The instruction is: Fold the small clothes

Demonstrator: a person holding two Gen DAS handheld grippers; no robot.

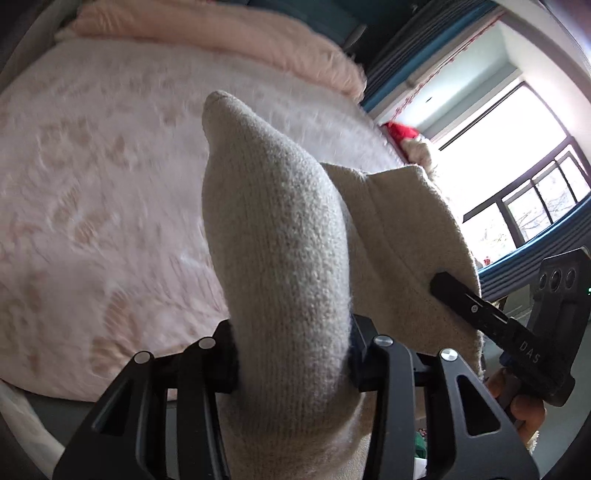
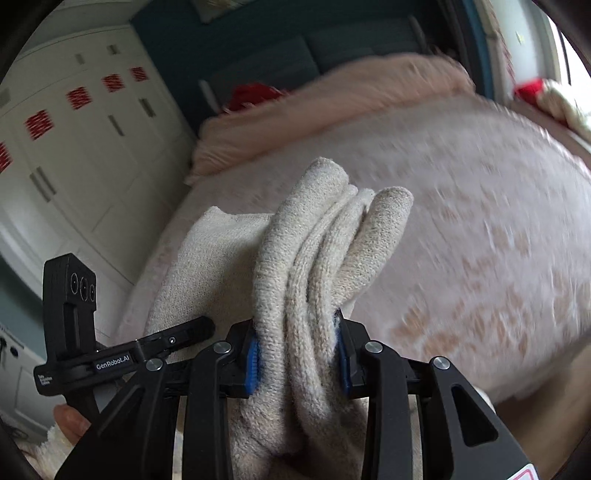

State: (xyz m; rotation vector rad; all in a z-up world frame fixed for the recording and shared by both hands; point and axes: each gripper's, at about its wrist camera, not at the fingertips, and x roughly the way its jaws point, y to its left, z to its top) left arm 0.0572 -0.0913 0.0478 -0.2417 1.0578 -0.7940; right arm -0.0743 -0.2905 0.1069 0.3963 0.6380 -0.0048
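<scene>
A beige knitted garment (image 1: pixel 273 236) is held up in the air above a pink patterned bed (image 1: pixel 92 184). My left gripper (image 1: pixel 293 354) is shut on a thick fold of it, which bulges out past the jaws. My right gripper (image 2: pixel 299 358) is shut on several bunched layers of the same garment (image 2: pixel 314 258). The garment stretches between the two grippers. The right gripper (image 1: pixel 454 291) shows at the right of the left wrist view, and the left gripper (image 2: pixel 192 330) shows at the left of the right wrist view.
A pink fluffy blanket (image 1: pixel 221 33) lies along the far side of the bed; it also shows in the right wrist view (image 2: pixel 351 96). A bright window (image 1: pixel 498 147) is at the right. White cabinets (image 2: pixel 74 147) stand at the left. A red and white item (image 1: pixel 402 133) sits by the window.
</scene>
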